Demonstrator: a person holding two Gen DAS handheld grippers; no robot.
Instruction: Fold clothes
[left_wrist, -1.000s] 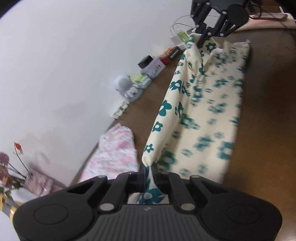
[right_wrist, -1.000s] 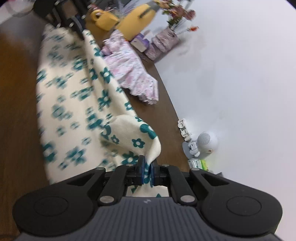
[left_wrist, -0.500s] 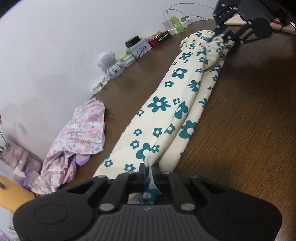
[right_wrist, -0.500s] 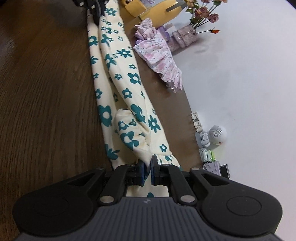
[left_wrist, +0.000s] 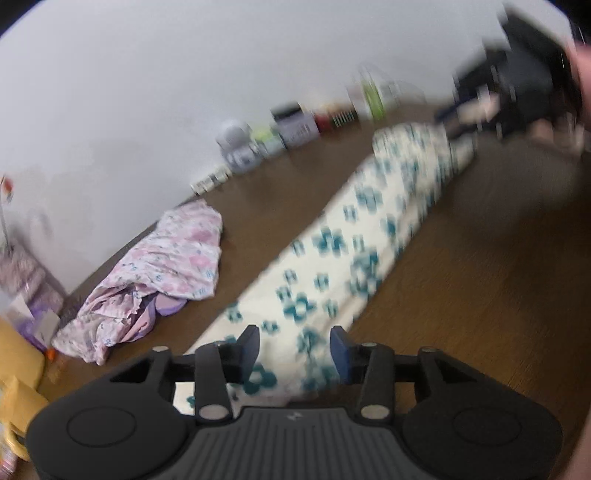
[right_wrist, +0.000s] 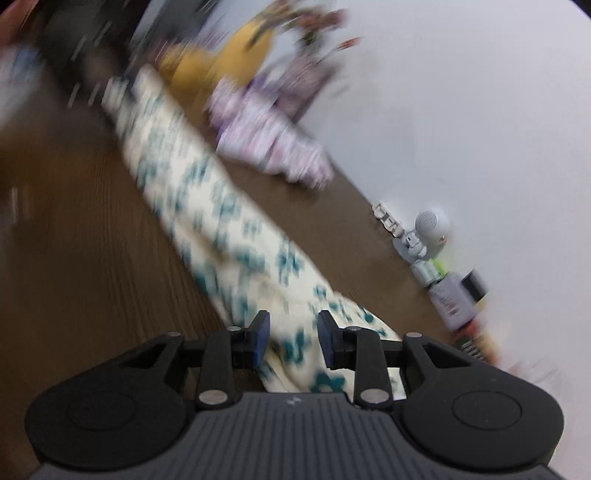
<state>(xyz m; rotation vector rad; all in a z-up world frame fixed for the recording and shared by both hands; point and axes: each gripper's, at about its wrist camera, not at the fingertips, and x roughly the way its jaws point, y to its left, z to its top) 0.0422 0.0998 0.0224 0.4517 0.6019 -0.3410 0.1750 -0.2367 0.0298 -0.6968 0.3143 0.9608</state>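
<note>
The fingers (left_wrist: 251, 349) of the left gripper (left_wrist: 294, 350) stand spread, their blue pads apart and clear of the cloth; its jaws have just been opening, and the near end of the cream garment with teal flowers (left_wrist: 340, 258) lies below and between them, gripped by neither pad. The right gripper (right_wrist: 291, 338) shows the same: its fingers (right_wrist: 261, 338) are parted, having just been opening, with the other end of the garment (right_wrist: 221, 221) lying loose on the wood between and beneath them.

The garment lies as a long, narrow folded strip on the brown wooden bench (left_wrist: 480, 277), running away from each camera toward the opposite gripper. In the left wrist view the right gripper (left_wrist: 465, 110) appears as a dark blurred shape at the far end of the strip; whether it touches the cloth there cannot be told. Both views are smeared by motion.

Beside the strip, toward the white wall (left_wrist: 184, 74), a crumpled pink floral garment (left_wrist: 162, 273) lies apart from it on the bench. Along the wall stand a small white figurine with a round head (right_wrist: 428, 225), a grey box (left_wrist: 297, 127) and a green bottle (left_wrist: 375, 98). A yellow object (right_wrist: 229, 55) and a vase of flowers (right_wrist: 314, 44) sit at the far end in the right wrist view, too blurred to describe further.
</note>
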